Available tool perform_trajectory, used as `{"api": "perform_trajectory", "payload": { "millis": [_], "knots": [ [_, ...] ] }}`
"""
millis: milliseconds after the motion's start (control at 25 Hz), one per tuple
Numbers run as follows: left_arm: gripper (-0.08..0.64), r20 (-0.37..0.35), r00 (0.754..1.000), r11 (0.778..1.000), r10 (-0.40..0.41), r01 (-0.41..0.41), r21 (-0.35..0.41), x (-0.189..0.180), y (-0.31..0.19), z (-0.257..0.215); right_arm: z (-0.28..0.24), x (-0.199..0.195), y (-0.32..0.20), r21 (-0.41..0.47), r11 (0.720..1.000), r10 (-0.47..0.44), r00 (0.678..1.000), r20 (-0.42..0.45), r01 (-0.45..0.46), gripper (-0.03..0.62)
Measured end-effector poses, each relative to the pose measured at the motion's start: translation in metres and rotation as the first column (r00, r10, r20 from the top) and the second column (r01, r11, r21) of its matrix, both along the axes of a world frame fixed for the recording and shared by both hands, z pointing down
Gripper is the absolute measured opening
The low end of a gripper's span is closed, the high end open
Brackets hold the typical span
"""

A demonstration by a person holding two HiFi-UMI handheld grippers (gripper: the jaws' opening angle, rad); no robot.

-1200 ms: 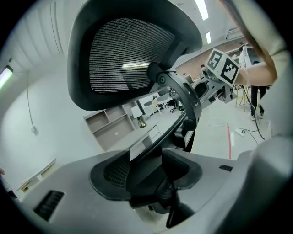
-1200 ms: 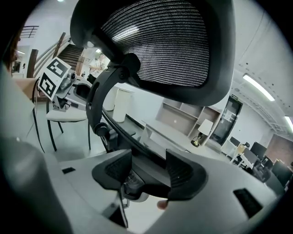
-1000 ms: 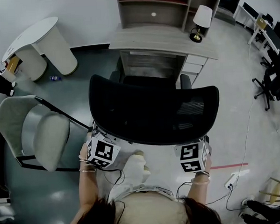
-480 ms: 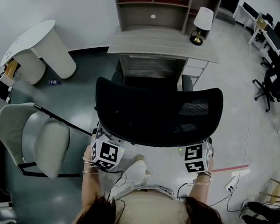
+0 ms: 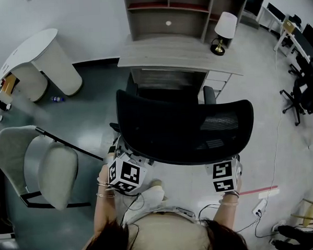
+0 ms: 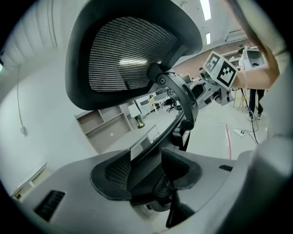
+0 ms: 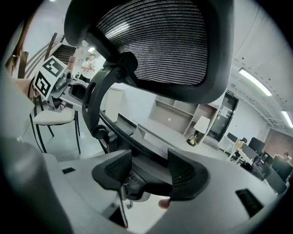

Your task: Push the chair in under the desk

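Head view: the chair (image 5: 185, 128) stands facing the desk (image 5: 163, 51), armrests at the desk's front edge, its seat hidden under the backrest. One compartment of the shelf (image 5: 146, 23) on the desk holds a small pale thing (image 5: 168, 23), too small to tell. The left gripper (image 6: 144, 176) and right gripper (image 7: 149, 176) each clamp the backrest's lower frame, jaws a little apart around it; from above the backrest covers them

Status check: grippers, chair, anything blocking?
Left gripper, right gripper both clamped on chair back rim. Chair faces desk, seat at the opening, not fully in. Nothing seen blocking.
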State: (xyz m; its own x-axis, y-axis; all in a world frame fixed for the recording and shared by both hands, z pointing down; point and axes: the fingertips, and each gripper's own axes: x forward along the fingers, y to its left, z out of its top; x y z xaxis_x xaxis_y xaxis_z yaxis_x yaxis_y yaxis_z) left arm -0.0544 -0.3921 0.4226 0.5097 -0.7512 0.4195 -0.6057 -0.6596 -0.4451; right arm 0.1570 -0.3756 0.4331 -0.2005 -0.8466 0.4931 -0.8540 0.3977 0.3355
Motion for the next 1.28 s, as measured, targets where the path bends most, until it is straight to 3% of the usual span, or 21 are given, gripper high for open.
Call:
{"api": "perform_trajectory", "payload": {
  "millis": [1000, 1280],
  "knots": [
    [0.216, 0.077, 0.993, 0.995, 0.094, -0.097, 0.035, 0.013, -0.065, 0.000, -0.003, 0.012, -0.061, -0.011, 0.999, 0.037, 0.999, 0.007, -0.037, 0.235],
    [0.215, 0.075, 0.995, 0.997, 0.072, -0.075, 0.035, 0.018, -0.076, -0.002, -0.005, 0.017, -0.073, -0.010, 1.000, 0.024, 1.000, 0.012, -0.024, 0.235]
  ]
}}
